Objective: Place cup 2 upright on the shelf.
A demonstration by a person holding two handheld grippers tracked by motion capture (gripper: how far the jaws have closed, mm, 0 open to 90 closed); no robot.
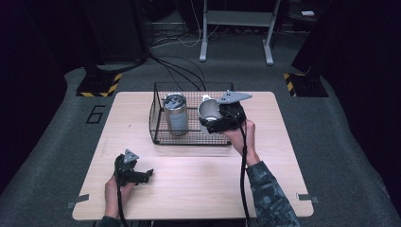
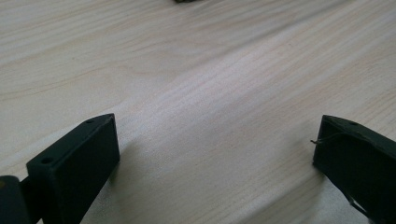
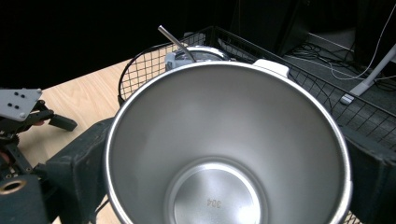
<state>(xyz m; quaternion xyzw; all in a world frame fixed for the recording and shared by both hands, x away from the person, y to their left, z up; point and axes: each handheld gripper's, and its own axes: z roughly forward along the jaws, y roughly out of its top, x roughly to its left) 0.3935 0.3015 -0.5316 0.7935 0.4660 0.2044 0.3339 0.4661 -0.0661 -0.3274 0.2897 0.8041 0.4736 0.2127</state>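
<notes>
A black wire basket [image 1: 155, 124] stands at the back middle of the wooden table [image 1: 198, 179]. Inside it, at the left, a lidded steel tumbler [image 1: 175, 115] stands upright. My right gripper [image 1: 211, 118] is shut on an empty steel cup [image 1: 208, 109], held tilted over the basket's right part. In the right gripper view I look straight into the cup [image 3: 219, 140], with a black jaw on each side of its wall. The lidded tumbler [image 3: 196, 53] and the basket [image 3: 140, 70] lie behind it. My left gripper [image 1: 147, 174] rests near the table's front left, open and holding nothing [image 2: 215, 140].
Bare wood lies between the basket and the table's front edge. On the floor behind the table are a grey desk frame [image 1: 236, 28], loose cables [image 1: 179, 66] and two yellow-black striped plates [image 1: 99, 85]. A number 6 [image 1: 95, 113] is marked on the floor at the left.
</notes>
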